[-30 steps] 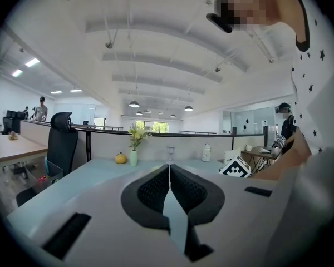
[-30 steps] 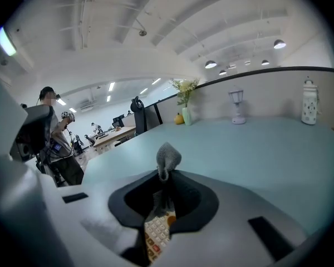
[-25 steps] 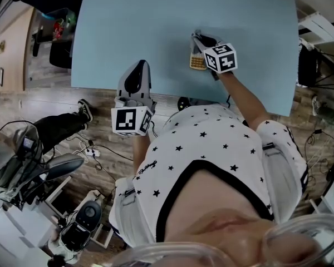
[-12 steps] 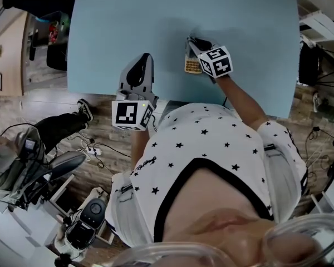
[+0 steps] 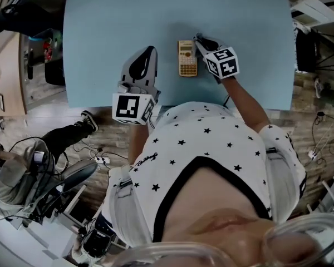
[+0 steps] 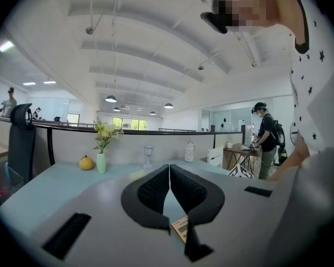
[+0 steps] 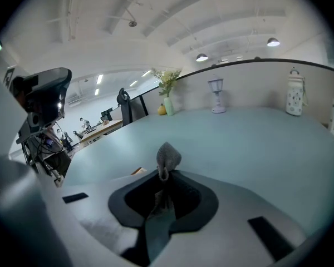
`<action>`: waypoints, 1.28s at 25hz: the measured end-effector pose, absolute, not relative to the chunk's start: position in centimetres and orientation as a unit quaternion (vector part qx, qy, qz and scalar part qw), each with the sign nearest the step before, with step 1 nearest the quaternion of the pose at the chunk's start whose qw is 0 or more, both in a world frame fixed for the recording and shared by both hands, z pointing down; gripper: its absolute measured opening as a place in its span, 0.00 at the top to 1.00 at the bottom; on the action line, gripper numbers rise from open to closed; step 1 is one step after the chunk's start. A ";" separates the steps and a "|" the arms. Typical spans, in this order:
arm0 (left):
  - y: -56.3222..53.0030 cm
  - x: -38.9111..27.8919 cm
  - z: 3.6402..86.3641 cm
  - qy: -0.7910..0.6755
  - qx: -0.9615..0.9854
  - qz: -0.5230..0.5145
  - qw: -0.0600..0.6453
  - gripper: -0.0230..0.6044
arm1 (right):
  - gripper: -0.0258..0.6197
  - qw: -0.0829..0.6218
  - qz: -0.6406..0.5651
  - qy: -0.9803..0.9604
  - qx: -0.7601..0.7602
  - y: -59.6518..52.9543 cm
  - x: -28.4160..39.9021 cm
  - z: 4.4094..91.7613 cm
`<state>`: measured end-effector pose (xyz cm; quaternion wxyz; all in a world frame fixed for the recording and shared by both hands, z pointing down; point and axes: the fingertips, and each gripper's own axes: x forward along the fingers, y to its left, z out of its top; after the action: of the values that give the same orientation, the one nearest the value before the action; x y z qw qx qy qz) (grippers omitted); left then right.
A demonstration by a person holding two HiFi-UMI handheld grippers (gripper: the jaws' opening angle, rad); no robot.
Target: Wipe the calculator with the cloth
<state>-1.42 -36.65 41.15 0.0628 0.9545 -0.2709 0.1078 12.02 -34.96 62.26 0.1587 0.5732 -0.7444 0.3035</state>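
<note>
A beige calculator (image 5: 187, 58) lies flat on the light blue table (image 5: 100, 32), near its front edge. My right gripper (image 5: 200, 39) sits just right of the calculator's far end, shut on a small grey cloth (image 7: 167, 157) that sticks up between its jaws. A corner of the calculator (image 7: 137, 171) shows left of those jaws. My left gripper (image 5: 146, 53) rests left of the calculator, apart from it, shut with nothing in it. In the left gripper view the jaws (image 6: 170, 169) meet, and a calculator corner (image 6: 181, 227) shows below them.
At the table's far side stand a vase of flowers (image 7: 167, 96), an orange fruit (image 6: 86, 163), a small lamp (image 7: 215, 95) and a white lantern (image 7: 293, 93). The table's front edge runs close to my body. An office chair (image 5: 50, 177) and cables lie on the floor at left.
The right gripper with the cloth has come off the calculator and now sits at its right, so the whole calculator shows. The left gripper has barely moved.
</note>
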 end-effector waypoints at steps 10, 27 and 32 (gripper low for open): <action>-38.7 -3.3 41.8 -0.243 0.960 0.105 0.087 0.91 | 0.89 0.145 0.317 -0.699 0.624 -34.3 14.2 61.9; -41.2 -7.5 40.1 -0.199 0.974 0.076 0.082 0.91 | 0.89 0.165 0.308 -0.728 0.589 -34.7 3.3 60.5; -41.1 -8.3 40.3 -0.206 0.972 0.077 0.084 0.91 | 0.89 0.189 0.311 -0.726 0.583 -34.4 2.7 61.9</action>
<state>-8.25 -41.10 40.31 0.0843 0.9719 -0.2059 0.0773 2.73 -34.38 61.89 0.1886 0.5830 -0.7263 0.3114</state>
